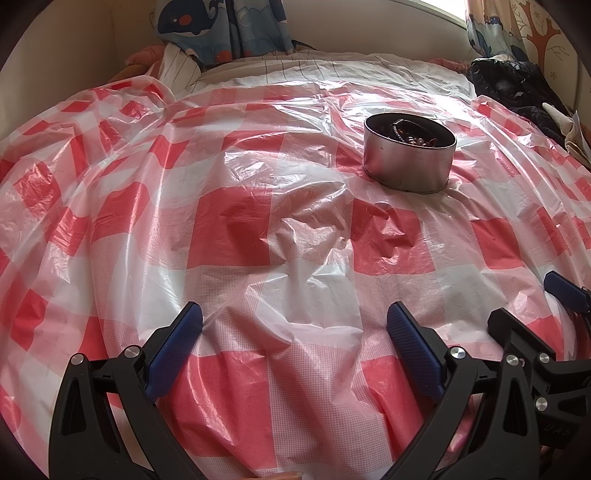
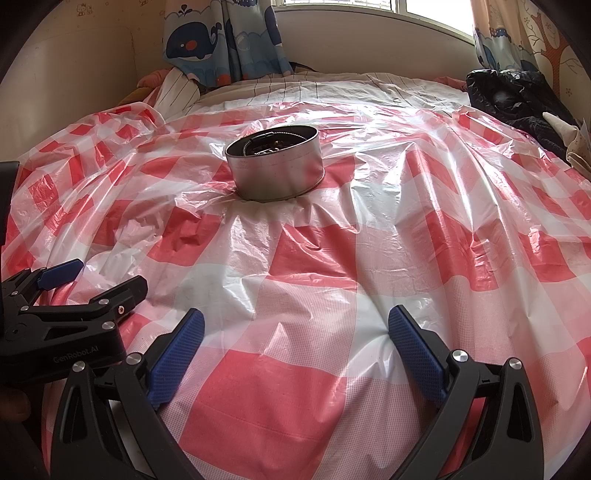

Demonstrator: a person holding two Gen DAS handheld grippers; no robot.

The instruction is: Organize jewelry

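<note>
Spread across the bed, a crinkled red-and-white checked plastic sheet [image 1: 236, 229] fills the scene, and sitting on it is the round, shallow silver metal tin [image 1: 408, 162]. From the left wrist view the tin sits ahead and to the right of centre; from the right wrist view it sits ahead and a little left of centre, pressing a ring of puckers into the sheet. Inside it lies a dark tangle of jewelry [image 1: 410, 134], beads and chain links heaped together, individual pieces too small to tell apart.

Now to the grippers: the left gripper [image 1: 295, 328], black-framed with blue textured pads, hovers low over the sheet with its fingers spread wide and nothing between them. The right gripper [image 2: 297, 332] is the same story, fingers wide apart, empty, with only checked plastic showing in the gap. Both sit well short of the tin, side by side, each one poking into the edge of the other's camera view.

Beyond the sheet, a white striped bedcover [image 2: 332, 90] runs to the far wall. Blue whale-print curtains [image 2: 221, 37] hang at the back left beneath a bright window [image 2: 424, 9], and a rumpled black plastic bag [image 2: 513, 92] sits at the far right edge of the bed.
</note>
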